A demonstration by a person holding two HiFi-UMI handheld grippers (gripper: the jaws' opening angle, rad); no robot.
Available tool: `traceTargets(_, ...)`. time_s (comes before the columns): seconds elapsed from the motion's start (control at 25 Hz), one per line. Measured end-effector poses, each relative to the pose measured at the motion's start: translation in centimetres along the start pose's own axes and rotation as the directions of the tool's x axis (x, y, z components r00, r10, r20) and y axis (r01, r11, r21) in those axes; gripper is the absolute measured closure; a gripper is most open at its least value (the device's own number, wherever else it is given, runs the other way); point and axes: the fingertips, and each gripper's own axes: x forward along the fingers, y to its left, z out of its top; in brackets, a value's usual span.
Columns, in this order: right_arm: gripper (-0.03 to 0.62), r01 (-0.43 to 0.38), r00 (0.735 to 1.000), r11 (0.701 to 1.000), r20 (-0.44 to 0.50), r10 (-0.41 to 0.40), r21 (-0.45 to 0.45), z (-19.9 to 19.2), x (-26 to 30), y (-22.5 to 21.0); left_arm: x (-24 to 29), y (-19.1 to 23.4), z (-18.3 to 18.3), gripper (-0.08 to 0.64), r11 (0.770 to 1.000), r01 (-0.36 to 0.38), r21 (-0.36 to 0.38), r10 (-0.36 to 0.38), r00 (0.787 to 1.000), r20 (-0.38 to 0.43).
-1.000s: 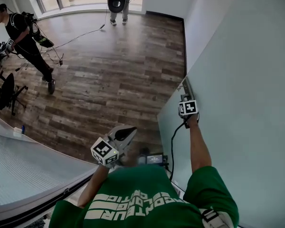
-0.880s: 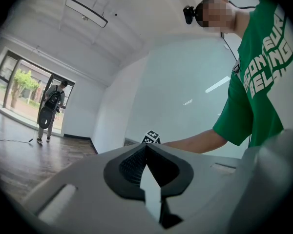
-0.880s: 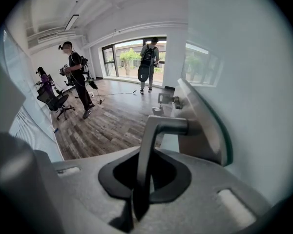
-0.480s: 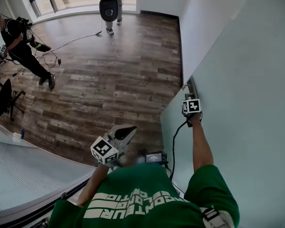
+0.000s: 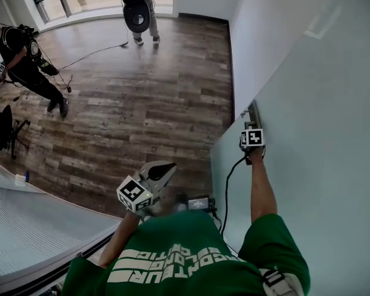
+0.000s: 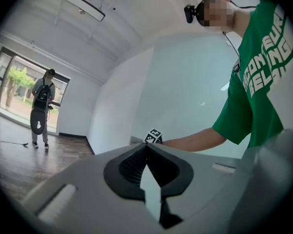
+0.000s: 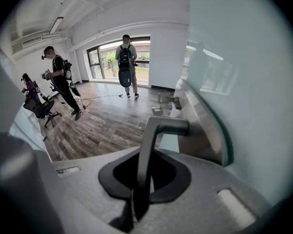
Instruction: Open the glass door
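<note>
The large frosted pale-green glass door (image 5: 308, 165) fills the right side of your head view. Its free edge stands over the brown wooden plank floor (image 5: 142, 103). Your left gripper (image 6: 147, 152) is in front of your chest, well apart from the door. It points level into the room, with its jaws together and nothing between them. Your right gripper (image 7: 143, 177) is at the door's edge. Its jaws are clamped on the bar of the grey metal door handle (image 7: 168, 126), which sits on that edge.
</note>
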Motion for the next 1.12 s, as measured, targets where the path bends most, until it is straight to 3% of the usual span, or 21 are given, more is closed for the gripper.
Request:
traceTargets(0.48, 0.586, 0.065, 0.998, 0.996, -0.01, -0.064, 0.067, -0.4, 0.0, -3.8, 1.2, 0.5, 0.2, 0.543, 1.0, -0.003, 0.0, 0.003, 1.0, -0.001)
traceTargets(1.12, 0.584, 0.123, 0.992, 0.99, -0.007, -0.122, 0.075, -0.6, 0.1, -6.2, 2.2, 0.6, 0.4, 0.543, 1.0, 0.023, 0.005, -0.023, 1.0, 0.002)
